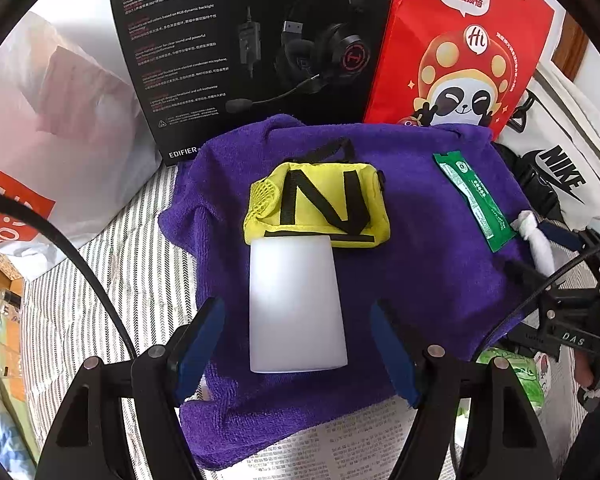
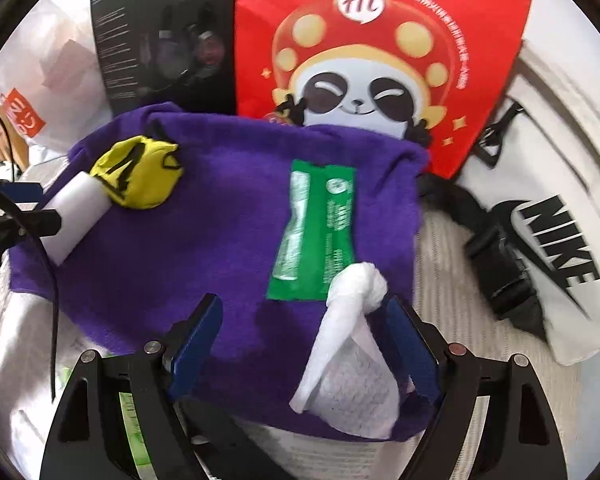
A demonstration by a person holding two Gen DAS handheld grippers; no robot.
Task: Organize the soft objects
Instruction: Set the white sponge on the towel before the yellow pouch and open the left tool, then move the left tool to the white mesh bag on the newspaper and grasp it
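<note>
A purple towel is spread over a striped bed sheet, and on it are laid a yellow pouch with black straps, a white foam block touching the pouch's near edge, and a green sachet further right. The left gripper is held with its blue fingers wide on either side of the foam block — no contact is seen. The right gripper is likewise spread wide, a twisted white tissue lying between its fingers just beside the sachet, while a headset box, a red panda bag and a white Nike bag are set behind.
</note>
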